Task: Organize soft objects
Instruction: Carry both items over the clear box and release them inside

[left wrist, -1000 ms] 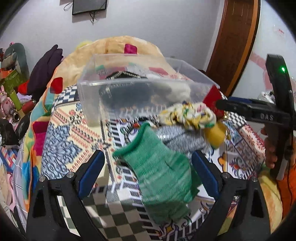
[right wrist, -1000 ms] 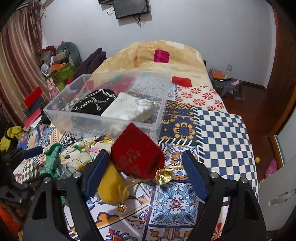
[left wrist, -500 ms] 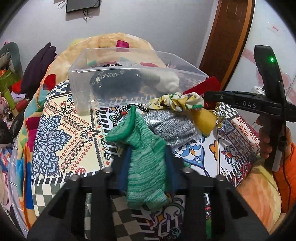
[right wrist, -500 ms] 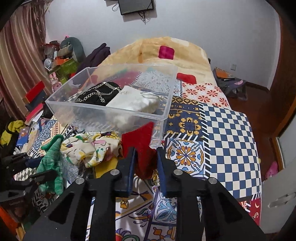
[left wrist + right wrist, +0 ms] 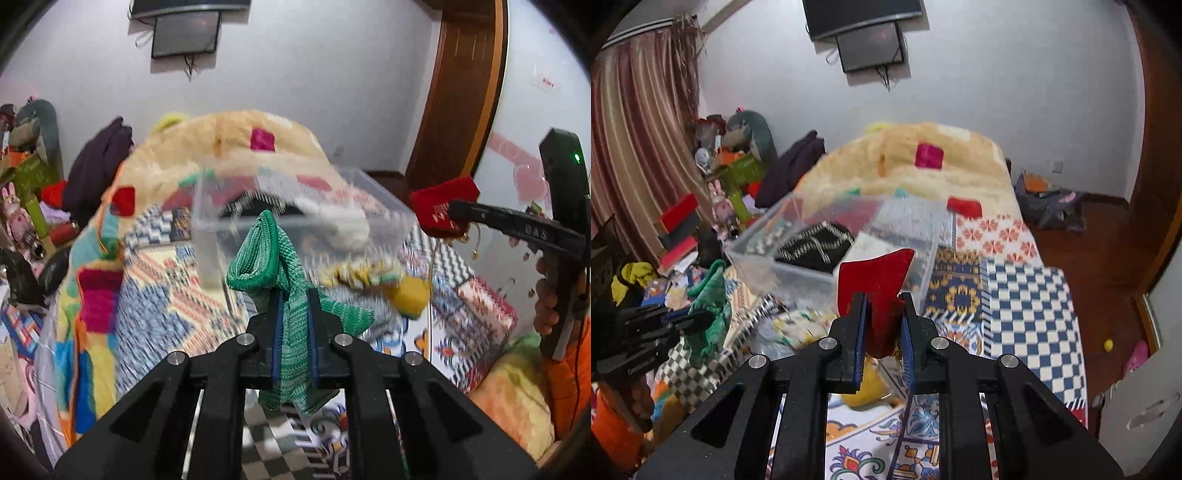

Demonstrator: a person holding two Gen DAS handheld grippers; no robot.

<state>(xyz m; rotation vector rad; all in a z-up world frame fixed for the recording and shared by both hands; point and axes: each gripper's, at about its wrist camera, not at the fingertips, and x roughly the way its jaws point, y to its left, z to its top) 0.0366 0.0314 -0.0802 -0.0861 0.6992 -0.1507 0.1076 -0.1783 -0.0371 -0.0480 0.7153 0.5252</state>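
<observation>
While the left gripper [image 5: 293, 325] is clamped on a green knit sock [image 5: 275, 258] and holds it up off the patterned bedspread [image 5: 155, 280], the right gripper [image 5: 882, 325] is pinched tight on a red velvet pouch [image 5: 873, 284], likewise lifted clear. Both hang just in front of the clear plastic bin [image 5: 798, 254], which sits on the bed and holds a black item and a white one. In the left wrist view the pouch [image 5: 441, 206] bears gold print — too blurred to read — and the right tool's side shows raised letters, seemingly "DAS". A floral cloth [image 5: 365, 275] and a yellow pouch [image 5: 408, 299] lie on the bedspread below.
</observation>
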